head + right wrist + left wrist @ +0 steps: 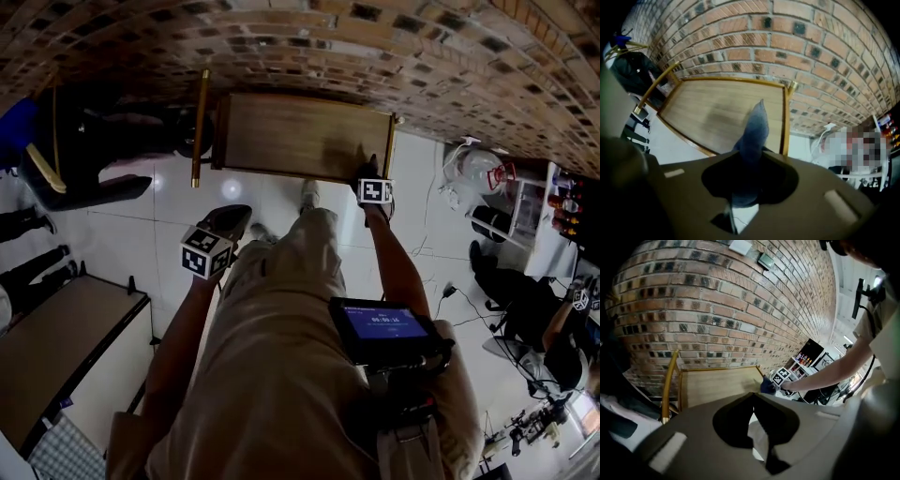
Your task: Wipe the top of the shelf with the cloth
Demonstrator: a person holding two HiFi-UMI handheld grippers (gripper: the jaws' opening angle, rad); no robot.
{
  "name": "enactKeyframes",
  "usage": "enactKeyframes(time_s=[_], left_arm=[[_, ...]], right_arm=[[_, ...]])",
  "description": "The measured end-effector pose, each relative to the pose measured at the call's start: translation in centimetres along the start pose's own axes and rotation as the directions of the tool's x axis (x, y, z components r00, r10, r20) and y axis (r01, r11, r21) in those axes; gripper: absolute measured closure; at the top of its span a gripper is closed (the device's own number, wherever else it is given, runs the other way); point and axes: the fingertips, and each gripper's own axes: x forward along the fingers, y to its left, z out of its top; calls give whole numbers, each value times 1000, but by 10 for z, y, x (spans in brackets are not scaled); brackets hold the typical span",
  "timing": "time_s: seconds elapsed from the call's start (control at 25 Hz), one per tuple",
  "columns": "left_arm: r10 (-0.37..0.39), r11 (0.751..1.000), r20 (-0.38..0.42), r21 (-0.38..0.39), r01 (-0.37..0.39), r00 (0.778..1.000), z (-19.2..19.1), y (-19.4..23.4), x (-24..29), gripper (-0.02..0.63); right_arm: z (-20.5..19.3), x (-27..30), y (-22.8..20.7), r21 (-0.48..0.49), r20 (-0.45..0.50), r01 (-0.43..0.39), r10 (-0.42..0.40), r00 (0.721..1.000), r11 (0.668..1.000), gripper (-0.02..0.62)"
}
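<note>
Blue cloth (754, 131); tan wood-grain shelf top (717, 112), gold frame (785, 117); red-brown brick wall (787, 42).

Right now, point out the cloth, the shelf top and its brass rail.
cloth (756, 126): right gripper view, middle of the blue fold.
shelf top (712, 110): right gripper view, bare wood.
brass rail (200, 131): head view, mid-bar.

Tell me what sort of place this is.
Probably an indoor workroom or lab rather than a home: a bare brick wall, a glossy white tiled floor, and a cluttered rack of bottles off to the side of the brass-railed wooden shelf.
</note>
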Motion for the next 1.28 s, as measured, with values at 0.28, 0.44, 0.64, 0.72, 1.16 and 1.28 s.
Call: enactKeyframes(time_s=[0.28, 0.44, 0.64, 0.72, 1.16, 1.28], left_arm=[[39, 998, 44, -57, -36, 998, -73, 40, -47, 606], [67, 996, 41, -64, -64, 997, -114, 66, -62, 606], [118, 987, 43, -114, -112, 992, -154, 82, -73, 606], [140, 982, 41, -130, -133, 989, -171, 88, -77, 606], [130, 960, 26, -252, -119, 991, -232, 101, -56, 606], [112, 961, 11, -254, -105, 994, -239, 104, -46, 606]], right_arm=[[-16, -25, 106, -140, 73, -88, 99, 992, 986, 514], [-22, -28, 186, -246, 67, -154, 175, 982, 957, 514], [-25, -12, 272, -438, 16, -233, 267, 964, 868, 514], [-27, -1, 310, -510, -19, -274, 307, 951, 816, 513], [-3, 108, 460, -775, 0, -189, 298, 955, 603, 512], [11, 140, 475, -785, 54, -121, 262, 964, 607, 512]])
